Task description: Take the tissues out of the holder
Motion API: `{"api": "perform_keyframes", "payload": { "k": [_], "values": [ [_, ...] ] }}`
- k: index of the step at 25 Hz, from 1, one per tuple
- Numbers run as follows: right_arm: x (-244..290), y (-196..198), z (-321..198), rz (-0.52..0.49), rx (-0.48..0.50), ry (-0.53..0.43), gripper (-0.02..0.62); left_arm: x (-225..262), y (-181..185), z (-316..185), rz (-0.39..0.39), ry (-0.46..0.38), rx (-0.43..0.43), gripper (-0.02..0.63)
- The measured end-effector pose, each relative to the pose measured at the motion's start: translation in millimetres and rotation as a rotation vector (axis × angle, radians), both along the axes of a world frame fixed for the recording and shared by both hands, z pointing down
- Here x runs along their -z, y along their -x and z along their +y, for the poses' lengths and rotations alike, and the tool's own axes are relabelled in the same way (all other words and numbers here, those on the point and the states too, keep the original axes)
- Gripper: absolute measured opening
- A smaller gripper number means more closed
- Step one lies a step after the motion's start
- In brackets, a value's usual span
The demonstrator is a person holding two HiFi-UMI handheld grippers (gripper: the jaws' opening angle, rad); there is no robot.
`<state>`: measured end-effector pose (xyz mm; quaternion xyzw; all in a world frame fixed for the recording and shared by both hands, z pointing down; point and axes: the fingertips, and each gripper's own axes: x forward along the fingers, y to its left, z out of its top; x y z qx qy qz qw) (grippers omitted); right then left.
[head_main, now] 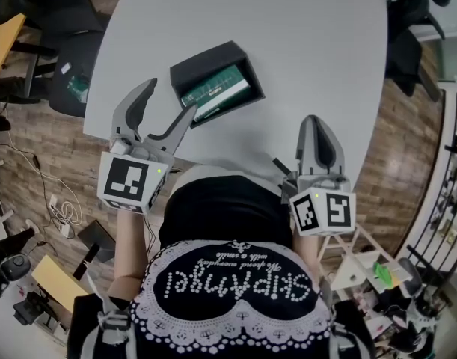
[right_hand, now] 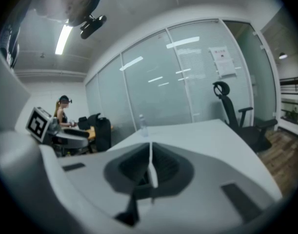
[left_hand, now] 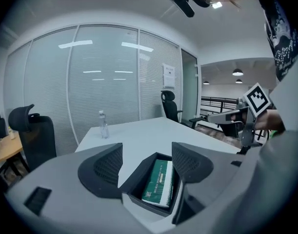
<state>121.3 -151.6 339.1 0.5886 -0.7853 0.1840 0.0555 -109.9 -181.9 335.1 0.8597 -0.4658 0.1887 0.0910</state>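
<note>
A black open-topped holder (head_main: 206, 64) lies on the white table (head_main: 303, 43), and a green tissue pack (head_main: 217, 92) rests inside it. My left gripper (head_main: 169, 99) hovers just short of the holder's near-left side, open, with nothing between its fingers. In the left gripper view the holder (left_hand: 137, 178) and the tissue pack (left_hand: 159, 182) show between and beyond the spread jaws of the left gripper (left_hand: 146, 156). My right gripper (head_main: 316, 124) is shut and empty over the table's near edge, well right of the holder. The right gripper (right_hand: 150, 156) shows its jaws pressed together.
A water bottle (left_hand: 104, 125) stands at the table's far end. Black office chairs (head_main: 72, 58) sit left of the table, another (left_hand: 170, 105) beyond it. A person (right_hand: 64, 114) sits at a far desk. Wood floor surrounds the table.
</note>
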Motion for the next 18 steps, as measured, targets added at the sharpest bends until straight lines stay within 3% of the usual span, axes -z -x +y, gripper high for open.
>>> {"api": "perform_keyframes", "payload": {
  "k": [10,18],
  "values": [
    [3,-4,1,-0.005,-0.015,-0.001,0.035,5,-18,-18,-0.014,-0.034,-0.074,0.331],
    [-1,-8,-3,-0.009,-0.027,0.006,0.035,-11,-37,-29,-0.022,0.006,-0.125,0.342]
  ]
}}
